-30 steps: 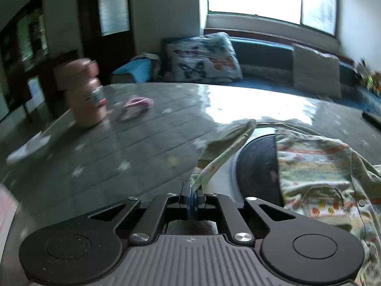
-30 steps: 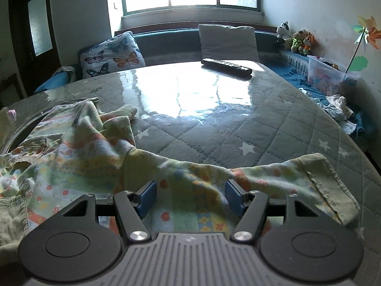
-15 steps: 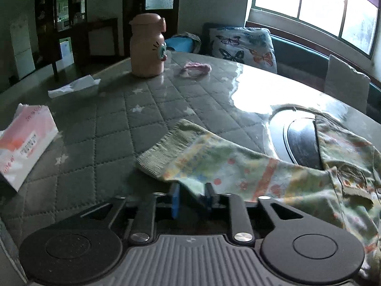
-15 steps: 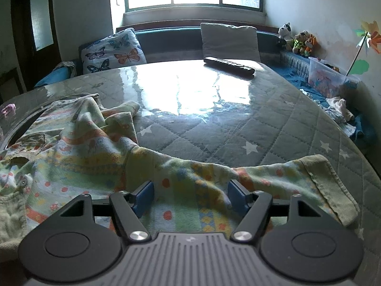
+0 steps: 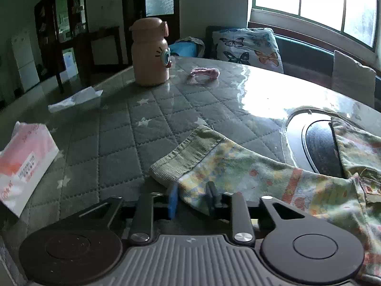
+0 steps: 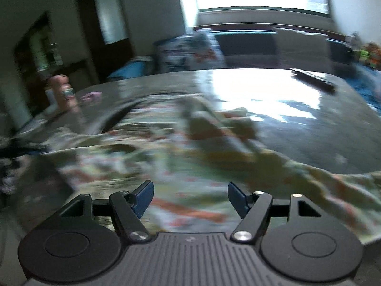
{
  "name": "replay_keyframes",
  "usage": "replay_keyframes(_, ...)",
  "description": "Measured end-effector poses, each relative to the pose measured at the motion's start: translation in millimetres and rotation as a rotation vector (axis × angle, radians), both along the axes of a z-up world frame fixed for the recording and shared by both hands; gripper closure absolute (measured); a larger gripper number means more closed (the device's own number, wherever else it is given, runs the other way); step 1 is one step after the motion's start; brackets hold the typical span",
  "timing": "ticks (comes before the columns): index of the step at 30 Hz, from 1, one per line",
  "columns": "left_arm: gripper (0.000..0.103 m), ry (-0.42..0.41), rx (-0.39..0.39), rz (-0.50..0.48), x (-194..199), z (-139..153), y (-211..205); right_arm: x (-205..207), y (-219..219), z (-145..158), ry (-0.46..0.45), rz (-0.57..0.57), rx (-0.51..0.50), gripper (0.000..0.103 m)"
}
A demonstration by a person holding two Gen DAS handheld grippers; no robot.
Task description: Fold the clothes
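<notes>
The left claw (image 5: 191,196) stands slightly apart, jaws just closing, the patterned garment's (image 5: 257,174) sleeve edge loose between them at lower centre; the right claw (image 6: 190,196) gapes wide over the garment (blurred), gripping nothing; both on the quilted tabletop (image 5: 133,128).

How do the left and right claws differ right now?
The left claw has narrow jaws that have just been closing; the right claw stands wide. The left claw has the sleeve edge between its jaws, though a firm pinch isn't clear; the right claw has nothing between its jaws, with the garment beneath. Both tilt down over the same patterned garment.
</notes>
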State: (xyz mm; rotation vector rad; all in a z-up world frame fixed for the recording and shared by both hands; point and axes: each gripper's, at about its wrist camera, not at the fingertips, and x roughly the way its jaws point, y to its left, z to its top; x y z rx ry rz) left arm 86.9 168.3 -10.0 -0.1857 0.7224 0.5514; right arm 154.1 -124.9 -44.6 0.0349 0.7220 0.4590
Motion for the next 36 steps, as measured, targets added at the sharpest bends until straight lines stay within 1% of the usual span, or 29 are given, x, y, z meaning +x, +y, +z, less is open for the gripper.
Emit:
replay_keyframes(1, 0.087, 0.0, 0.006, -0.001, 1, 0, 0, -3, 8, 2, 0.002, 0.034, 0.007, 0.032)
replay_keyframes(3, 0.094, 0.001, 0.015, -0.002, 3, -1, 0, -8, 24, 4, 0.007, 0.108, 0.016, 0.032)
replay_keyframes(8, 0.099, -0.006, 0.018, 0.008, 1, -1, 2, -27, 69, -2, -0.003, 0.27, -0.022, 0.034)
replay_keyframes(10, 0.099, -0.007, 0.017, 0.009, 0, -1, 3, -33, 83, -5, -0.018, 0.31, -0.046, 0.034)
replay_keyframes(13, 0.099, -0.009, 0.016, 0.011, 0, 0, 4, -37, 102, -12, -0.032, 0.349, -0.081, 0.038)
replay_keyframes(15, 0.1, -0.014, 0.013, 0.015, 0, 0, 5, -37, 111, -19, -0.032, 0.352, -0.118, 0.054)
replay_keyframes(16, 0.1, -0.016, 0.012, 0.016, -1, 1, 5, -38, 113, -22, -0.029, 0.353, -0.132, 0.057)
replay_keyframes(18, 0.1, -0.022, 0.011, 0.02, -2, 3, 6, -40, 112, -24, -0.024, 0.351, -0.142, 0.079)
replay_keyframes(19, 0.1, -0.026, 0.011, 0.024, -4, 4, 6, -41, 110, -24, -0.025, 0.35, -0.144, 0.085)
replay_keyframes(20, 0.1, -0.031, 0.01, 0.03, -7, 6, 7, -41, 106, -21, -0.016, 0.352, -0.13, 0.093)
replay_keyframes(23, 0.1, -0.045, 0.009, 0.045, -17, 14, 9, -41, 91, -12, 0.006, 0.369, -0.082, 0.096)
replay_keyframes(26, 0.101, -0.048, 0.029, 0.048, -32, 23, 9, -53, 81, -2, 0.005, 0.427, -0.063, 0.096)
replay_keyframes(29, 0.1, -0.031, 0.051, 0.062, -44, 25, 11, -65, 78, 0, 0.032, 0.499, -0.04, 0.096)
replay_keyframes(31, 0.1, -0.011, 0.05, 0.07, -48, 22, 14, -69, 80, -5, 0.054, 0.532, -0.035, 0.093)
replay_keyframes(33, 0.1, 0.016, 0.053, 0.074, -49, 18, 17, -69, 79, -7, 0.074, 0.545, -0.027, 0.087)
replay_keyframes(36, 0.1, 0.05, 0.073, 0.089, -50, 14, 20, -63, 69, 1, 0.083, 0.542, 0.007, 0.082)
